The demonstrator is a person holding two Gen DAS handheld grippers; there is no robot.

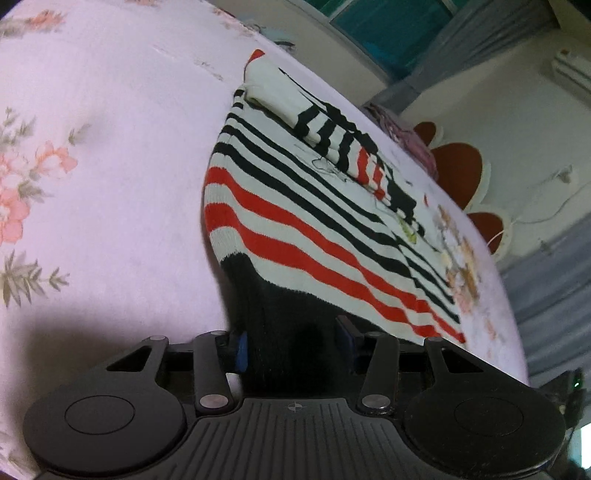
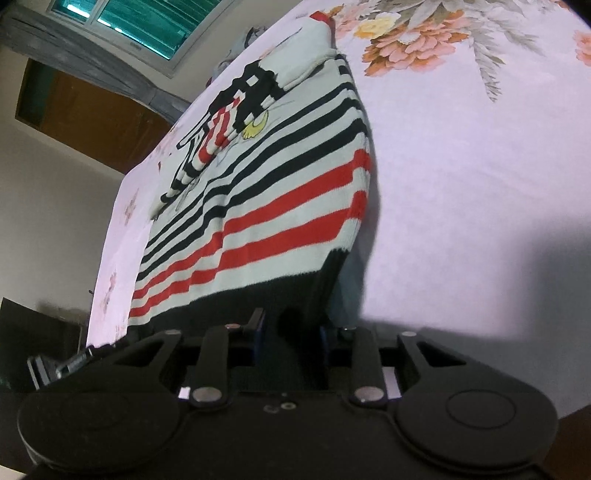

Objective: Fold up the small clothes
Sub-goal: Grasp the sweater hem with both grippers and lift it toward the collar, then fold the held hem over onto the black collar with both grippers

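A small knitted sweater with white, black and red stripes and a black hem lies on a pink flowered sheet. A sleeve is folded across its body. My left gripper is shut on the black hem at the sweater's near left corner. In the right wrist view the same sweater stretches away from me, and my right gripper is shut on the black hem at its near right corner. Both corners are lifted slightly off the sheet. The fingertips are hidden in the cloth.
The sheet spreads wide on the outer side of each gripper. A wall with red flower decor and a window lie beyond the bed's far edge. A wooden door and a dark cabinet stand at left in the right wrist view.
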